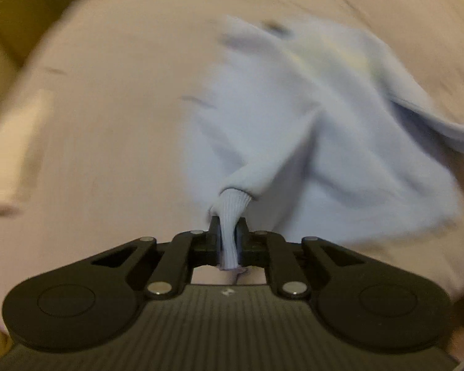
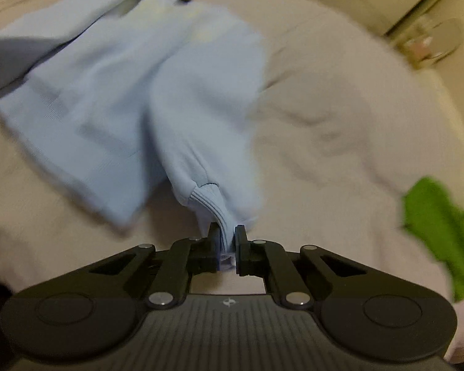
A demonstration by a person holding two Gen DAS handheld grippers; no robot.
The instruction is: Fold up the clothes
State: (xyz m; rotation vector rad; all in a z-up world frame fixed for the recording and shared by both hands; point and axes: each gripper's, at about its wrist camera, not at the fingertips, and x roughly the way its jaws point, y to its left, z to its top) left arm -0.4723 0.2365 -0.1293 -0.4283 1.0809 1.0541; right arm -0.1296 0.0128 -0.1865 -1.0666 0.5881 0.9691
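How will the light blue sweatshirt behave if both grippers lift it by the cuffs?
Probably floppy: the light blue sweatshirt lies creased and bunched. It would likely sag between the left gripper and right gripper, each shut on a ribbed cuff. The ribbing looks grippy, so slipping seems unlikely.

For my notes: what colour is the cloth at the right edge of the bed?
Bright green, plain, seen only in the right wrist view.

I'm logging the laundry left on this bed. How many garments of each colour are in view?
Light blue garment: 1, a ribbed cuff pinched in each of the left gripper and right gripper
Green garment: 1, lying apart at the edge of the right wrist view
Total: 2
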